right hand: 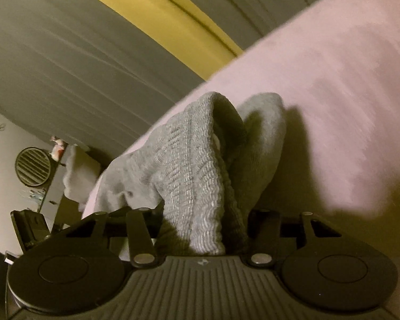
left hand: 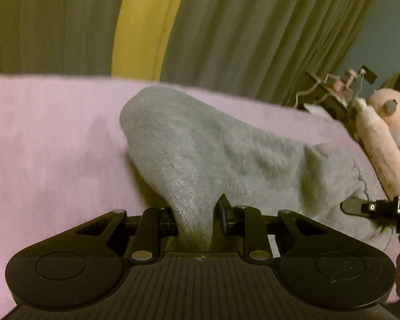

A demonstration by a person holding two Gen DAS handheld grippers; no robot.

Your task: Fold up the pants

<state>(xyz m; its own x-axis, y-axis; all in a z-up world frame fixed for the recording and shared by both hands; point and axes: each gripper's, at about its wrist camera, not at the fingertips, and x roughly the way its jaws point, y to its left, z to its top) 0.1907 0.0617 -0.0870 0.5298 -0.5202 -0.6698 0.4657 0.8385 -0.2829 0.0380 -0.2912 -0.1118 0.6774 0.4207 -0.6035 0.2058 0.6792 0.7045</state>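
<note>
Grey knit pants (left hand: 213,144) lie on a pink bed sheet (left hand: 53,138). My left gripper (left hand: 196,213) is shut on a bunched fold of the pants, and the cloth rises from its jaws. My right gripper (right hand: 202,229) is shut on the ribbed waistband of the pants (right hand: 194,160), with the cloth pulled up into a ridge. The right gripper also shows in the left wrist view (left hand: 370,208) at the right edge, on the far side of the pants. Both views are blurred by motion.
Grey-green curtains (left hand: 253,26) with a yellow strip hang behind the bed. A pink plush toy (left hand: 386,122) lies at the bed's right side. A round vent (right hand: 33,166) and a cluttered shelf show at the left of the right wrist view.
</note>
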